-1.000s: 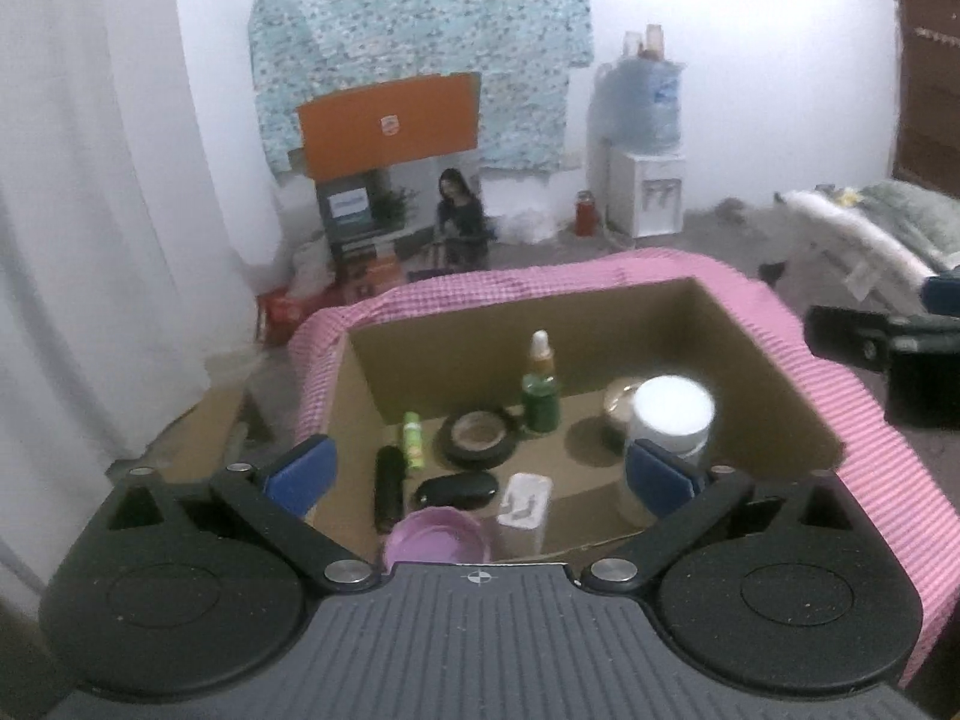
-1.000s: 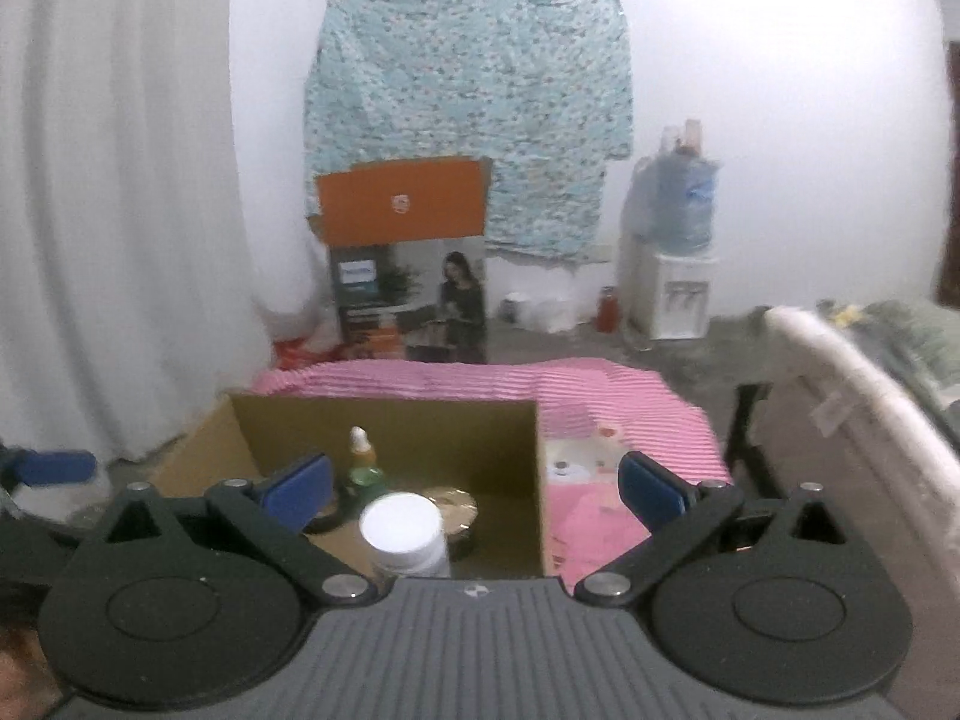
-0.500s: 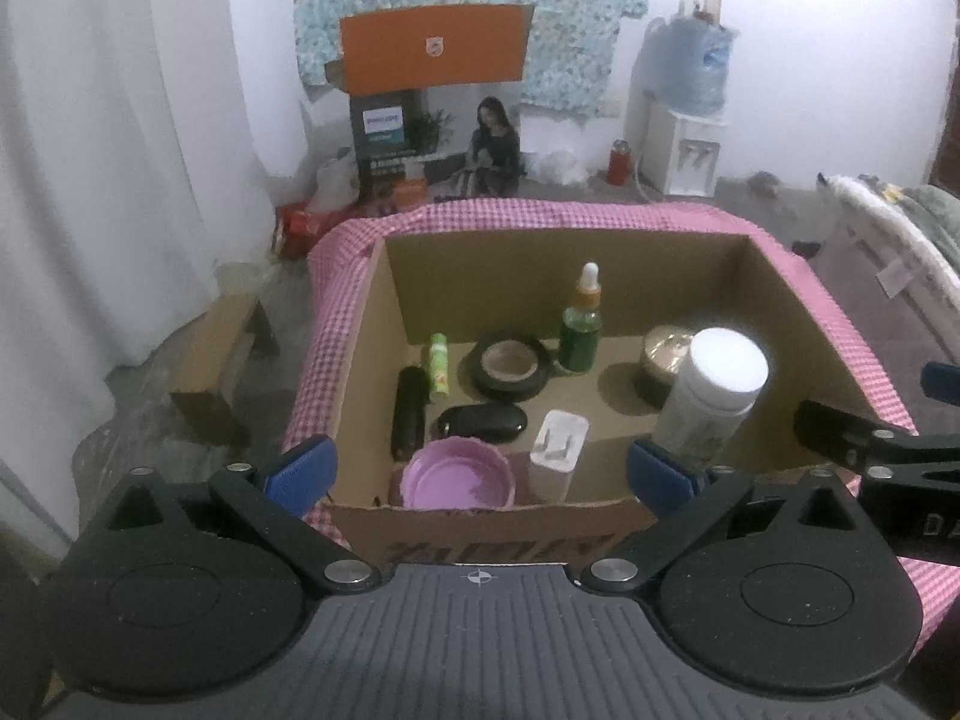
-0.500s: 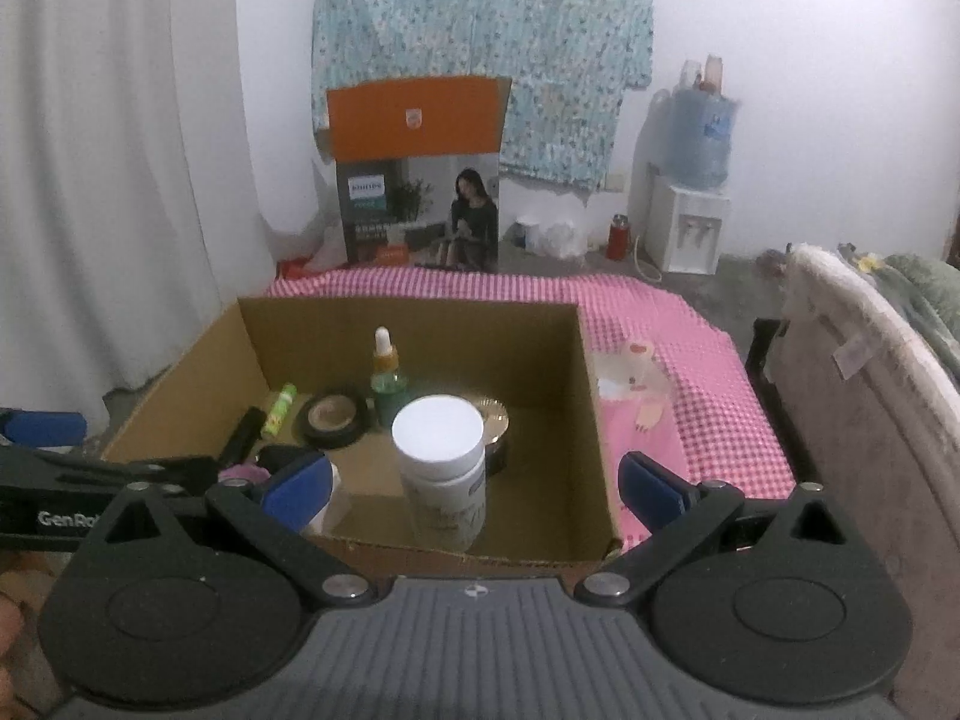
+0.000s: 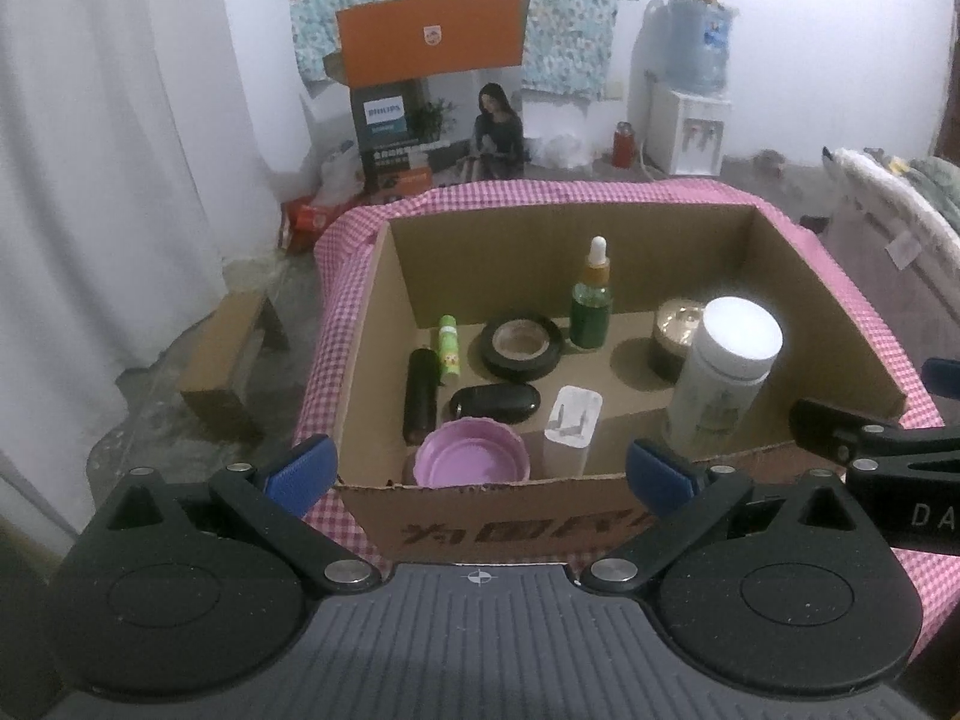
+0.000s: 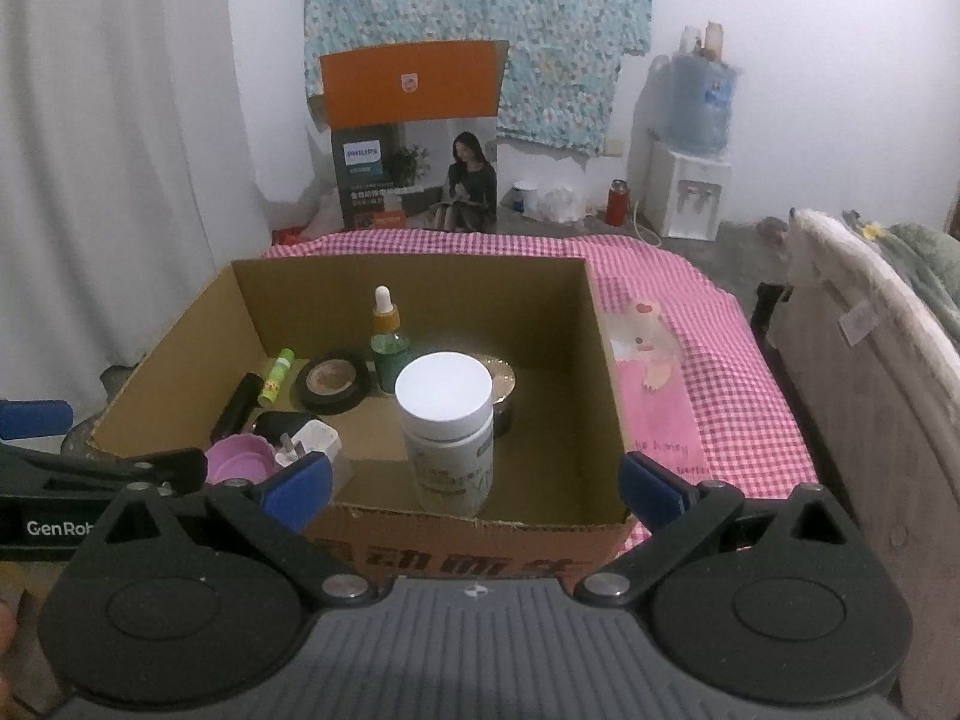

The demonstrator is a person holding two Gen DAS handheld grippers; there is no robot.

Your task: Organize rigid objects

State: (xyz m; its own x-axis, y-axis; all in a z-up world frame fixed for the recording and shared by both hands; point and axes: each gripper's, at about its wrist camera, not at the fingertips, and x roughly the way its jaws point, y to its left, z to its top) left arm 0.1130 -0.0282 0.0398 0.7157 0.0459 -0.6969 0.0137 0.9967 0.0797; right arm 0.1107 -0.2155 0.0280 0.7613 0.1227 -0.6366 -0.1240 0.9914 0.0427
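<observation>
An open cardboard box (image 5: 606, 222) (image 6: 606, 372) sits on a pink checked cloth. Inside it stand a white-capped bottle (image 5: 720, 384) (image 6: 447, 426), a green dropper bottle (image 5: 591, 300) (image 6: 387, 339), a black tape roll (image 5: 522, 348) (image 6: 333, 384), a gold-lidded jar (image 5: 675, 336), a white plug (image 5: 570, 426), a purple lid (image 5: 474, 459) (image 6: 237, 459), a black oval case (image 5: 495, 402), a black tube (image 5: 420, 393) and a small green tube (image 5: 448, 345). My left gripper (image 5: 480, 468) hangs open above the box's near wall. My right gripper (image 6: 474, 483) is open too, holding nothing.
A pink card and a clear packet (image 6: 651, 372) lie on the cloth (image 6: 738, 396) right of the box. A padded seat edge (image 6: 870, 372) stands at the right. An orange-topped carton (image 5: 432, 114), a water dispenser (image 5: 690, 90) and a low wooden stool (image 5: 231, 360) sit on the floor.
Both grippers have pulled back and risen, so the whole box now shows from higher up. Each gripper's arm has come into the other's view. Nothing in the box has moved.
</observation>
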